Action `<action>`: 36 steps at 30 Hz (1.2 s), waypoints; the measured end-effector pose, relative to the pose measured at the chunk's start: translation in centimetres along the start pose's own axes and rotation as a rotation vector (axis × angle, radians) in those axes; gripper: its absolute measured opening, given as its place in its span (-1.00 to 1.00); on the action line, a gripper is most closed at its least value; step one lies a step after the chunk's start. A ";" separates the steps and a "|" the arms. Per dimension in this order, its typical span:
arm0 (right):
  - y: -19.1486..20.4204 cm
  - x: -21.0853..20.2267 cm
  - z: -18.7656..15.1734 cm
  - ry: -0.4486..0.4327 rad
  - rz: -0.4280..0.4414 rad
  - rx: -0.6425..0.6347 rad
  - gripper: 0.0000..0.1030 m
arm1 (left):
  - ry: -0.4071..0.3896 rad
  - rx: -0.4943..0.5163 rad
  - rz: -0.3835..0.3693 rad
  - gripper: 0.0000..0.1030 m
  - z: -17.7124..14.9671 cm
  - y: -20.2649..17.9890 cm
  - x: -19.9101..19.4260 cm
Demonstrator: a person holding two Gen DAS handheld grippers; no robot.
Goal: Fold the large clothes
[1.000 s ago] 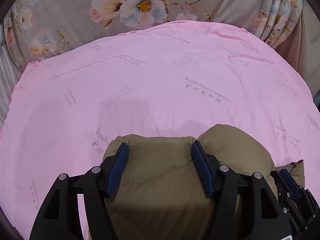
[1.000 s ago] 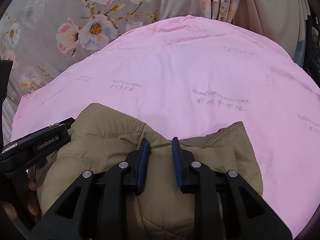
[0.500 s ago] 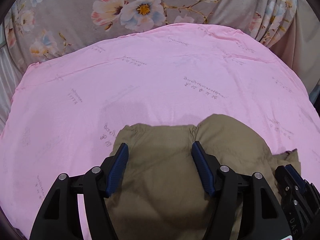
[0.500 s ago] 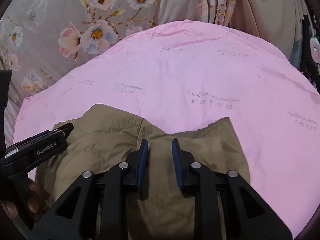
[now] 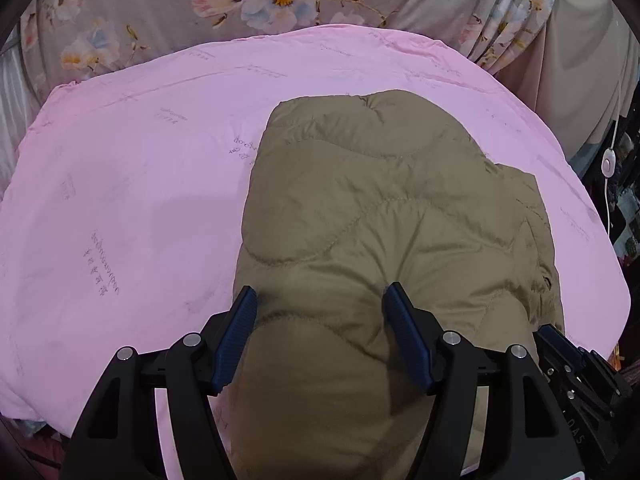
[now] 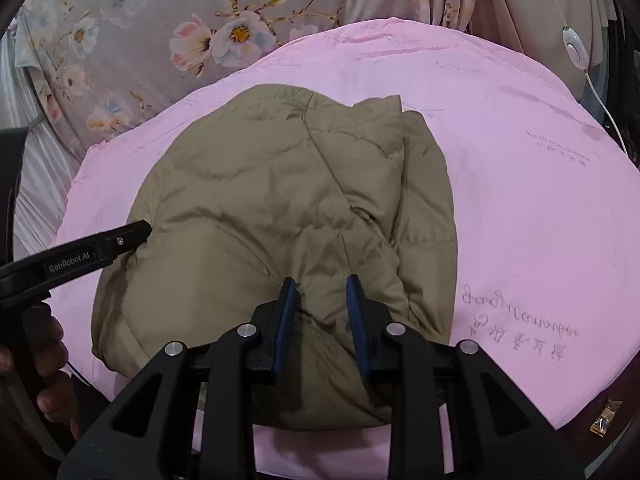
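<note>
Pink sheet (image 5: pixel 120 200), puffy quilted olive jacket (image 5: pixel 380 200)

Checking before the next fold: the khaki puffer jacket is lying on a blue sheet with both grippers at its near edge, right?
Not quite. The sheet is pink, not blue, as the right wrist view shows. The khaki puffer jacket does lie on it, with the left gripper and right gripper at its near edge.

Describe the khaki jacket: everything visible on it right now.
The khaki jacket is a puffy quilted garment with wavy stitched seams and a matte, slightly wrinkled shell. It lies bunched and folded over itself on the pink sheet, a flap edge sticking up at its far right side. Its near end fills the left gripper, both pads against it, and a narrower fold sits pinched in the right gripper. No zipper or label shows.
</note>
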State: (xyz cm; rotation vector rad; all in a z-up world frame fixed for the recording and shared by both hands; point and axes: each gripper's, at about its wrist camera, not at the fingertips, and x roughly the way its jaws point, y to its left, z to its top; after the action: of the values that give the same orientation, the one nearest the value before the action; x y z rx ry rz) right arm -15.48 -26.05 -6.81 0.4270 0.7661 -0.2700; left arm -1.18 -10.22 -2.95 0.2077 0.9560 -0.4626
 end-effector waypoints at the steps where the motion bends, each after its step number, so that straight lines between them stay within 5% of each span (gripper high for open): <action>1: 0.3 0.0 -0.4 -0.009 -0.017 -0.013 -0.50 | -0.003 -0.001 0.001 0.29 -0.2 0.0 0.0; 11: 0.8 0.9 -1.7 -0.056 -0.057 -0.048 -0.51 | -0.090 0.042 0.111 0.32 -1.7 -1.4 0.0; 24: 0.7 1.0 -1.9 -0.058 -0.062 -0.048 -0.50 | -0.103 0.048 0.116 0.32 -2.0 -1.4 0.3; 28: -0.6 -0.4 0.0 -0.023 -0.028 -0.003 -0.20 | -0.018 -0.003 0.002 0.33 -0.7 0.7 -0.3; 30: -1.9 -1.4 1.1 -0.050 -0.009 0.039 0.19 | 0.023 -0.077 -0.087 0.32 0.2 3.0 -0.6; 36: -7.7 -1.1 3.4 -0.053 0.033 0.191 0.26 | 0.089 -0.257 -0.210 0.32 2.5 8.6 0.8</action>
State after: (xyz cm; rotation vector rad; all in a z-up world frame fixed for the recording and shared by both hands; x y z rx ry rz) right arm -17.12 -34.29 -5.95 0.6099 0.6839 -0.3241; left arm 5.06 -3.77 -2.42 -0.1066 1.1197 -0.5211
